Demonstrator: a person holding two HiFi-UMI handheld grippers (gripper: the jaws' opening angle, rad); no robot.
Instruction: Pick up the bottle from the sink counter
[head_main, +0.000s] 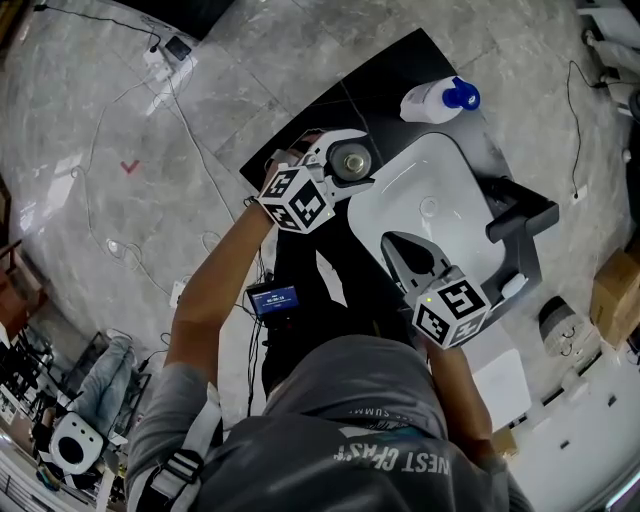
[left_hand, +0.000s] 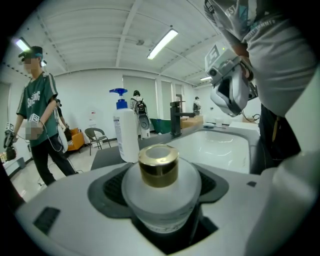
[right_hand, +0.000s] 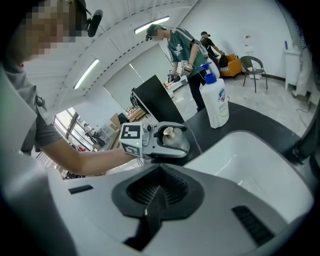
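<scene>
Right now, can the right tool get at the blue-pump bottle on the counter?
Probably yes. The right tool, shut and empty, hangs over the basin; the pump bottle stands beyond its far rim, nothing between. The tap and the left tool, gripping the frosted bottle, sit aside.

The frosted white round glass bottle (left_hand: 159, 195) carries a shiny gold cap (left_hand: 158, 165). The left gripper (head_main: 366, 158) and the right gripper (head_main: 390, 242) are pale grey plastic with black ribbed pads. Each bears a cube (head_main: 297, 200) patterned with black-and-white square markers. The tall white plastic pump bottle (head_main: 428, 102) has a bright blue pump head (head_main: 462, 95). The oval basin (head_main: 445, 185) is glossy white, set in a matte black counter (head_main: 385, 75) beside a black tap (head_main: 515, 215). The polished stone floor (head_main: 200, 60) is grey with paler veins. The wearer's shirt (head_main: 350, 400) is grey with white lettering, and a bystander's T-shirt (left_hand: 37, 107) is dark green.
</scene>
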